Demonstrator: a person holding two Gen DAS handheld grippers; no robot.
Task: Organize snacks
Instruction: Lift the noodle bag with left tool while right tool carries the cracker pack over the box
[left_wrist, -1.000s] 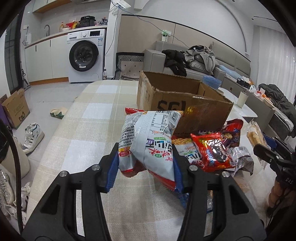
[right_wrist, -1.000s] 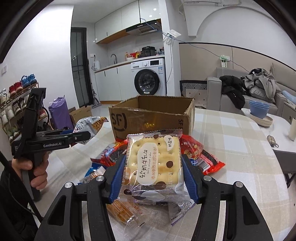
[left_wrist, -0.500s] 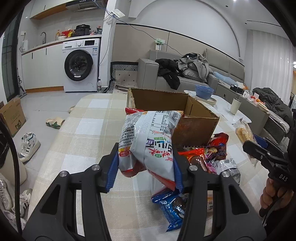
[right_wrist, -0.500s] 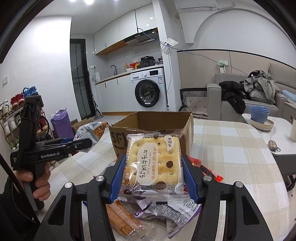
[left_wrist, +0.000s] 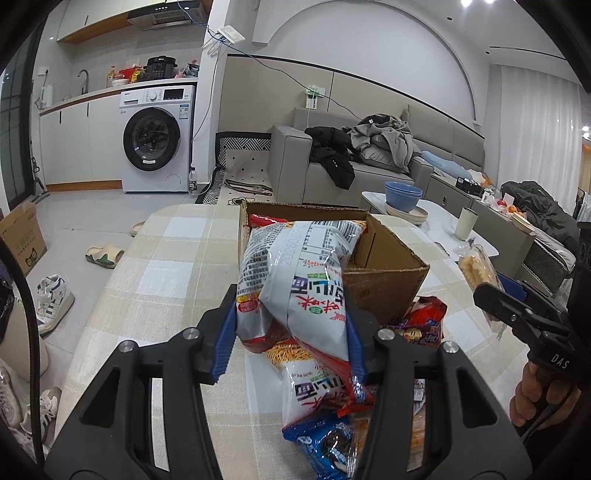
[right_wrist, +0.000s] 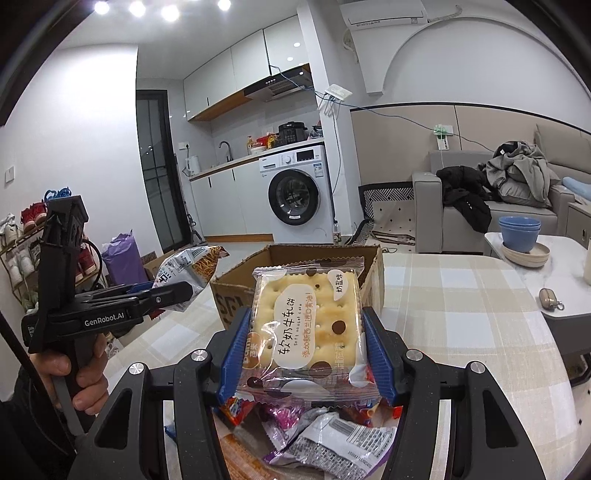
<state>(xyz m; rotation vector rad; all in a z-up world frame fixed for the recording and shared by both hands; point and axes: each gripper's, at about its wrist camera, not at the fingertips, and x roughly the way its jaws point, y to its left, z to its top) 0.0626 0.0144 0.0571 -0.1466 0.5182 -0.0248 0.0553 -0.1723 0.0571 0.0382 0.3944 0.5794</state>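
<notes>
The jaws of the left gripper (left_wrist: 291, 332) were clamped on a grey noodle-snack bag (left_wrist: 295, 280), blue pads pressing its two side edges, and the jaws of the right gripper (right_wrist: 306, 354) were closed the same way on a clear-wrapped cracker pack (right_wrist: 306, 321). Both packets hung in the air on the near side of the open cardboard box (left_wrist: 384, 273), above the loose snack pile (left_wrist: 325, 417) that lay against the box's near wall on the checked tablecloth (left_wrist: 162, 266). The bag looked light, puffy and soft, its film glossy enough to slide, so a hold low across its crimped body, as here, seemed safer than one on the air-filled middle. The cracker pack looked stiffer and flat but brittle inside; gripping its edges, not its faces, probably spared the biscuits from cracking. Inside the box a red packet (left_wrist: 266, 220) already showed against the far wall
</notes>
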